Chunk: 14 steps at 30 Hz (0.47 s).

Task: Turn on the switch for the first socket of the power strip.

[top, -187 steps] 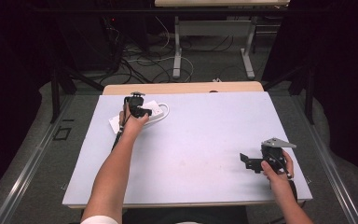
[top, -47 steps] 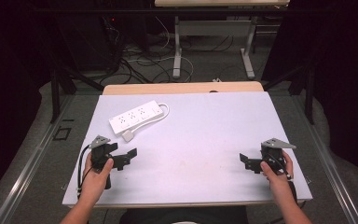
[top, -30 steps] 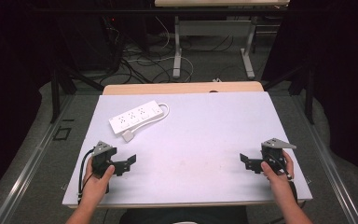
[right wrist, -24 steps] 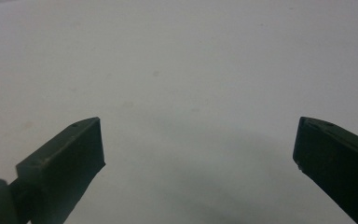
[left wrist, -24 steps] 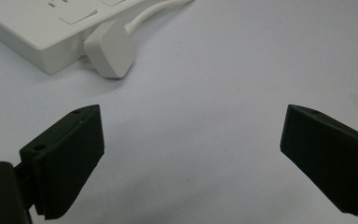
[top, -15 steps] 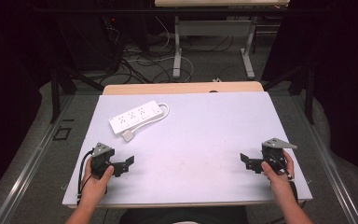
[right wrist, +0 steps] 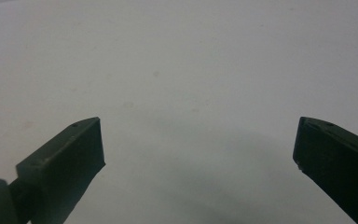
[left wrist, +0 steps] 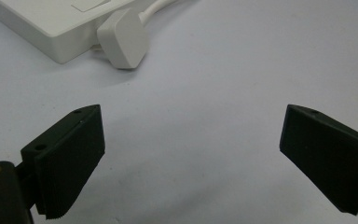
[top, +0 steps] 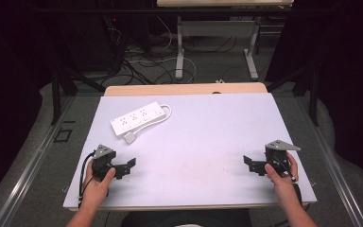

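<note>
White power strip [top: 138, 119] with its plug [left wrist: 123, 45] lying on the table [top: 208, 137], ahead of the left gripper [top: 128, 165] and clear of its jaws. Left gripper and right gripper [top: 248, 163]: jaws spread wide, both empty.

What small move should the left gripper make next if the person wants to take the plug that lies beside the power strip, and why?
Probably a short advance of the left gripper away from the person, toward the white plug. Its jaws stand wide open and hold nothing, and the plug lies flat on the table ahead of them, slightly to their left, against the power strip. The right gripper is far off, also open.
</note>
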Motion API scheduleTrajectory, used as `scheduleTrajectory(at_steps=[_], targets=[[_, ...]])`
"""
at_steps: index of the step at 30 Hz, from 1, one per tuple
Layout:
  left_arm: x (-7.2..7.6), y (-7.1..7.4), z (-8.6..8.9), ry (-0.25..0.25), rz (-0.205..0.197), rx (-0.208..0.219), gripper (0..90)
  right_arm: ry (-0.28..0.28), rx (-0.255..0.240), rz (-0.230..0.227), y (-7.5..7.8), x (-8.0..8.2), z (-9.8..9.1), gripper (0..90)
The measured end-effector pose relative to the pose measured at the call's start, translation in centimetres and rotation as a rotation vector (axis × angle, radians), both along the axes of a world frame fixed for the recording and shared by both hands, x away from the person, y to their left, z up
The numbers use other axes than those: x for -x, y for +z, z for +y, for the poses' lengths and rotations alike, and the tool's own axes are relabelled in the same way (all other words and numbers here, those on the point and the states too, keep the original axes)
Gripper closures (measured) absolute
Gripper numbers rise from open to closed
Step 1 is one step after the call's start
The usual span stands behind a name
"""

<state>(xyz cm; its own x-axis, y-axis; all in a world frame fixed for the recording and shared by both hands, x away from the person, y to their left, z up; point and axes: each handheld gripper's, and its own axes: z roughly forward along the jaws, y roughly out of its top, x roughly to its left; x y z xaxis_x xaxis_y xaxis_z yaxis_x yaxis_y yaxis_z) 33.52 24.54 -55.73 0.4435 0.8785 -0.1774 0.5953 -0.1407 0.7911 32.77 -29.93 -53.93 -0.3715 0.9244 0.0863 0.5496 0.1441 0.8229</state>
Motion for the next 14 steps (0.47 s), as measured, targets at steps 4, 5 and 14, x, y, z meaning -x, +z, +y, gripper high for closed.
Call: scheduleTrajectory(at_steps=[4,5,14], targets=[[-0.08,-0.08,-0.01,-0.001,0.001,0.000,6.4,0.004,0.006,-0.002,-0.03,-0.02,-0.10,1.1],[-0.10,-0.15,-0.06,0.004,-0.007,0.003,6.5,0.001,0.003,-0.002,-0.03,-0.02,-0.08,1.1],[-0.11,-0.10,0.01,0.003,0.003,0.002,6.5,0.002,0.005,-0.003,0.00,0.00,-0.07,1.1]])
